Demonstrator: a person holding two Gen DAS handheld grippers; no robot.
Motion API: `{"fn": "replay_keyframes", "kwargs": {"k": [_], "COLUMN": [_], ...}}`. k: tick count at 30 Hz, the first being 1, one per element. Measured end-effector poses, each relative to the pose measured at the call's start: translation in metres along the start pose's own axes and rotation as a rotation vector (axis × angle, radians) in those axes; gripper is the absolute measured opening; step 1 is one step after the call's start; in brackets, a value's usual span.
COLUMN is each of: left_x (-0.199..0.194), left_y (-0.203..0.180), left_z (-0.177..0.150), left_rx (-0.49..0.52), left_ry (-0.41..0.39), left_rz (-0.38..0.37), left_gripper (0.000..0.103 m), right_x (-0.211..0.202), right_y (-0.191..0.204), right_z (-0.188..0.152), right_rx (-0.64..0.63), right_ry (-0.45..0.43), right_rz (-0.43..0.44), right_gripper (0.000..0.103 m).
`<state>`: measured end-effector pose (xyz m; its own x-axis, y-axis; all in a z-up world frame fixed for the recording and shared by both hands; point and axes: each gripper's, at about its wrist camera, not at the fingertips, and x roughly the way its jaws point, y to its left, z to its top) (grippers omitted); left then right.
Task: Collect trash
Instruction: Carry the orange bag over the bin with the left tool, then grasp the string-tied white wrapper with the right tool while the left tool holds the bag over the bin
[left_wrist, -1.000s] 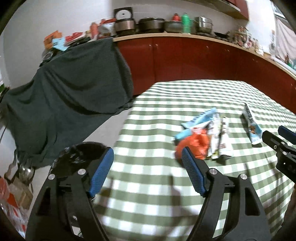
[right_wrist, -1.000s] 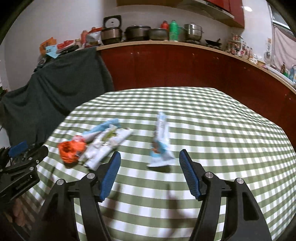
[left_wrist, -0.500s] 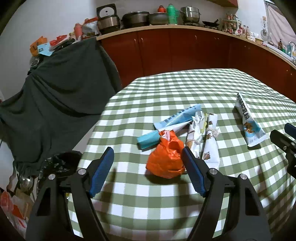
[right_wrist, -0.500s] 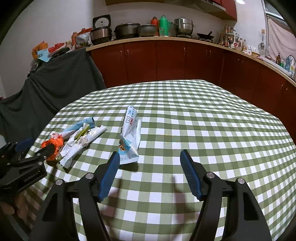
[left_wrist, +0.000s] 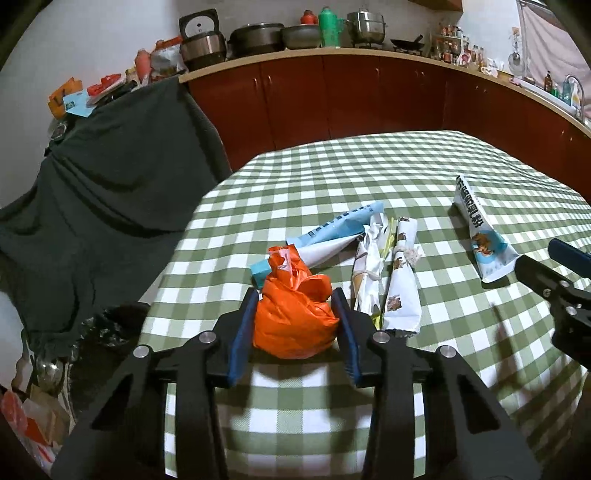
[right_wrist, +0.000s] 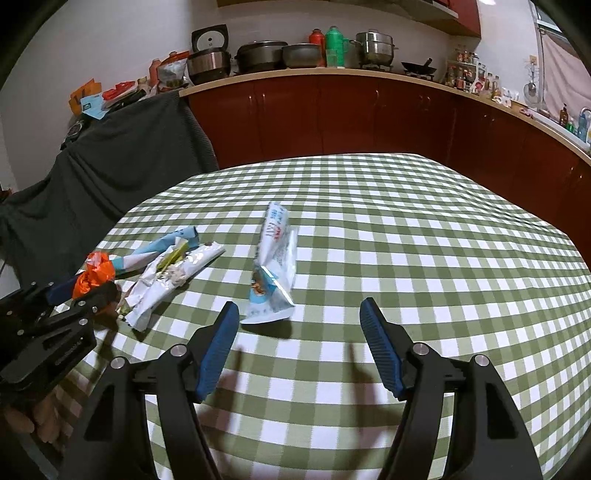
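Table: your landmark, the table (left_wrist: 369, 177) under its green checked cloth; every piece of trash lies toward its left edge or middle, and none has left it yet.
Step in hand: you look to be on the first pickup, closing on the orange bag (left_wrist: 295, 317) at the table's left edge.
Bin: the black-lined trash bin (left_wrist: 107, 328) stands on the floor just off the table's left edge, below your left tool. Its mouth shows only dark liner; I cannot tell what is inside.
Left gripper (left_wrist: 297, 328): the blue pads sit pressed against both flanks of the orange bag, so it reads as pinched, though the bag rests on the cloth.
Right gripper (right_wrist: 297, 345): spread wide and empty, hovering over the table's near edge, just short of the blue-and-white pouch (right_wrist: 273, 280).
Next move: lift the bag straight off the cloth, swing it left past the table's edge and let go over the bin. It is soft crumpled plastic, so keep the squeeze firm or it may slip out.
Wrapper pile: just beyond the bag toward the table's middle lie the white wrappers (left_wrist: 384, 280) and a light blue wrapper (left_wrist: 332, 229), touching one another.
After that: the pouch, apart from the pile toward the table's middle, suits your right tool.
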<state>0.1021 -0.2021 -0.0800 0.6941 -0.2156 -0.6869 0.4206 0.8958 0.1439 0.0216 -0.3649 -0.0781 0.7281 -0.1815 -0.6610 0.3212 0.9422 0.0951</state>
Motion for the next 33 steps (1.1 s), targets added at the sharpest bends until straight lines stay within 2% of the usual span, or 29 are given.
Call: {"fn": "replay_keyframes", "kwargs": {"k": [5, 12, 23, 27, 30, 33], "left_x": [-0.015, -0.028, -0.037, -0.037, -0.037, -0.036], "left_y": [0.014, 0.057, 0.133, 0.150, 0.159, 0.166], "left_z": [-0.004, -0.019, -0.041, -0.048, -0.052, -0.055], "left_rx": [-0.016, -0.067, -0.173, -0.203, -0.215, -0.228], "left_ry": [-0.013, -0.009, 0.011, 0.020, 0.023, 0.029], "left_rz": [0.017, 0.087, 0.207, 0.234, 0.249, 0.258], "left_gripper": [0.039, 0.039, 0.039, 0.039, 0.039, 0.039], "right_x": [0.000, 0.011, 0.039, 0.041, 0.042, 0.043], "right_y": [0.019, 0.058, 0.090, 0.087, 0.081, 0.084], "right_z": [0.002, 0.008, 0.010, 0.009, 0.009, 0.011], "right_rx": [-0.018, -0.044, -0.067, -0.084, -0.068, -0.081], "right_ry": [0.000, 0.021, 0.101, 0.127, 0.134, 0.135], "right_rz": [0.032, 0.089, 0.070, 0.029, 0.024, 0.022], "right_gripper": [0.066, 0.066, 0.066, 0.057, 0.055, 0.046]}}
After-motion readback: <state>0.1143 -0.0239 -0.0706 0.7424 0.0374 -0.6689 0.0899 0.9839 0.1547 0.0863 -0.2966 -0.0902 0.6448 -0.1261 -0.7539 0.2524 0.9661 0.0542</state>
